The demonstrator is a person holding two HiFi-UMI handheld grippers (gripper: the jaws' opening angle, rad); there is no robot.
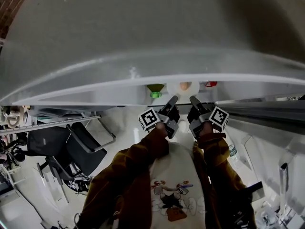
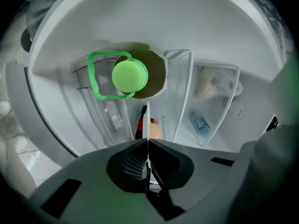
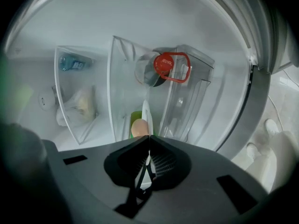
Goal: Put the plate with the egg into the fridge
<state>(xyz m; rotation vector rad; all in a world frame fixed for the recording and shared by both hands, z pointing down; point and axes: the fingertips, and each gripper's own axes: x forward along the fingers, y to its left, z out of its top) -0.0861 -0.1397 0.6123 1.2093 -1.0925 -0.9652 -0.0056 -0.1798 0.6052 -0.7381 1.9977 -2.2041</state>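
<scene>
A white plate [image 1: 183, 88] with a tan egg [image 1: 185, 85] on it is held level just inside the open fridge [image 1: 143, 42]. My left gripper [image 1: 173, 99] and right gripper [image 1: 193, 99] are both shut on its near rim. The left gripper view shows the plate [image 2: 148, 122] edge-on between the left gripper [image 2: 148, 141] jaws, the egg [image 2: 157, 132] just beyond. In the right gripper view the right gripper [image 3: 149, 138] clamps the plate rim [image 3: 146, 112] beside the egg [image 3: 139, 127].
A green-lidded bottle [image 2: 129, 76] stands left of the plate and a red-lidded bottle [image 3: 164, 64] right of it. Clear bins [image 3: 184, 97] and a drawer holding a food bag [image 3: 79, 104] fill the fridge. A black chair [image 1: 71, 147] stands at the lower left.
</scene>
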